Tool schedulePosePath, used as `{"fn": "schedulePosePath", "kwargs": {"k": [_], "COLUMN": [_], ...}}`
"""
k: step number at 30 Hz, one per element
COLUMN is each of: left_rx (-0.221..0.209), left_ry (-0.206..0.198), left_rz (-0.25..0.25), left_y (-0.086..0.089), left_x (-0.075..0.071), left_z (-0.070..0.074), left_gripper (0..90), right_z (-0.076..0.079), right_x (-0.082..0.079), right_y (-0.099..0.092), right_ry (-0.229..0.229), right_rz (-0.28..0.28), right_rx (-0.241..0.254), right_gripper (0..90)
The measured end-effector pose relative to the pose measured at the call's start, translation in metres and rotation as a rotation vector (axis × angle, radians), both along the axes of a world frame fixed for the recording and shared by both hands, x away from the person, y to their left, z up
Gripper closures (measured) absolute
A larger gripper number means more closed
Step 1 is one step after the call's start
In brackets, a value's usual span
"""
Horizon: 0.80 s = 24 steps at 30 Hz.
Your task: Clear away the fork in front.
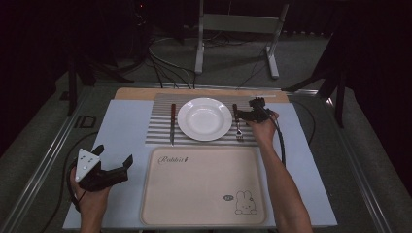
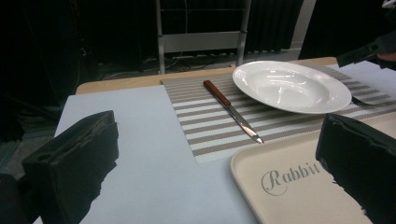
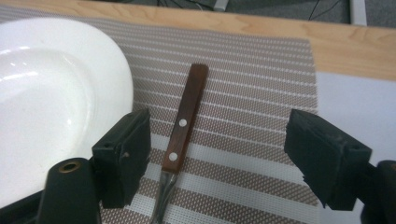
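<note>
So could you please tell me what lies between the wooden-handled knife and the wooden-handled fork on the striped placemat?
The round white plate lies between the wooden-handled knife and the wooden-handled fork on the striped placemat, as the high view shows.

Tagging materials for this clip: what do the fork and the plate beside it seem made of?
Fork: dark brown handle, likely wood, with two pale rivets; grey metal neck. Plate: glossy white, likely ceramic, judging by bright highlights, though melamine is possible.

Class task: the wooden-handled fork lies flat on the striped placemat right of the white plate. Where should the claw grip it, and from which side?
Grip the wooden-handled fork by its brown riveted handle, coming straight down from above. It lies flat, so only its narrow sides offer purchase. The right claw already stands open astride it; mind the white plate close beside.
</note>
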State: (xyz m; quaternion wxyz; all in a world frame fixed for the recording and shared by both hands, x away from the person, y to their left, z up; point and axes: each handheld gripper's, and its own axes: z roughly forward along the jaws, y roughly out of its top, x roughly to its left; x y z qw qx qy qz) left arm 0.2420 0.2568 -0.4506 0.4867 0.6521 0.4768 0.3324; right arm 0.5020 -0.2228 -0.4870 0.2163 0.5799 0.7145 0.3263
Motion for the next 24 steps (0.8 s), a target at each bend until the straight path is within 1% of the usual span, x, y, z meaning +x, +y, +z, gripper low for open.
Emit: {"fn": "schedulePosePath", "kwargs": {"k": [3, 5, 7, 9, 11, 12, 13, 14, 15, 16, 17, 18, 20, 21, 24], "left_rx": [-0.005, -0.01, -0.011, -0.013, -0.015, -0.016, -0.017, -0.017, -0.015, -0.014, -0.014, -0.013, -0.011, -0.01, -0.01], "left_ry": [0.001, -0.003, -0.001, 0.0, -0.001, 0.0, 0.0, 0.0, 0.001, 0.002, 0.001, 0.001, 0.001, 0.0, 0.005], "left_rz": [-0.001, -0.001, 0.0, 0.0, 0.002, 0.003, 0.004, 0.005, 0.005, 0.004, 0.004, 0.004, 0.003, 0.003, 0.004], "left_y": [0.0, 0.0, 0.001, 0.002, 0.003, 0.004, 0.004, 0.004, 0.004, 0.004, 0.004, 0.004, 0.004, 0.003, 0.003], "left_x": [0.0, -0.001, -0.001, -0.001, -0.001, -0.001, -0.001, -0.001, -0.001, -0.001, 0.0, 0.0, 0.0, -0.001, 0.0], "left_z": [0.0, 0.0, 0.0, 0.0, 0.0, 0.0, -0.001, -0.001, -0.001, -0.001, -0.001, -0.001, -0.001, -0.001, -0.002], "left_gripper": [0.0, 0.0, 0.0, 0.0, 0.0, 0.0, 0.0, 0.0, 0.0, 0.0, 0.0, 0.0, 0.0, 0.0, 0.0], "right_z": [-0.006, -0.01, -0.015, -0.02, -0.025, -0.027, -0.029, -0.031, -0.032, -0.033, -0.032, -0.032, -0.03, -0.029, -0.026], "right_x": [0.002, 0.003, 0.004, 0.005, 0.006, 0.007, 0.007, 0.008, 0.008, 0.007, 0.007, 0.006, 0.006, 0.006, 0.003], "right_y": [0.004, 0.008, 0.014, 0.017, 0.02, 0.02, 0.021, 0.023, 0.024, 0.026, 0.028, 0.028, 0.026, 0.025, 0.017], "right_ry": [0.013, 0.023, 0.033, 0.045, 0.058, 0.066, 0.072, 0.082, 0.08, 0.074, 0.071, 0.072, 0.091, 0.103, 0.144], "right_rz": [-0.002, 0.002, 0.008, 0.007, -0.004, -0.004, -0.002, -0.005, -0.004, -0.006, -0.005, -0.001, -0.017, -0.014, 0.005], "right_rx": [0.016, 0.012, -0.009, -0.017, -0.019, -0.01, -0.012, -0.022, -0.037, -0.059, -0.077, -0.078, -0.068, -0.063, -0.074], "right_gripper": [27.0, 30.1, 32.8, 35.9, 41.6, 45.1, 48.2, 52.1, 54.6, 57.1, 64.7, 73.3, 77.3, 77.1, 77.7]}}
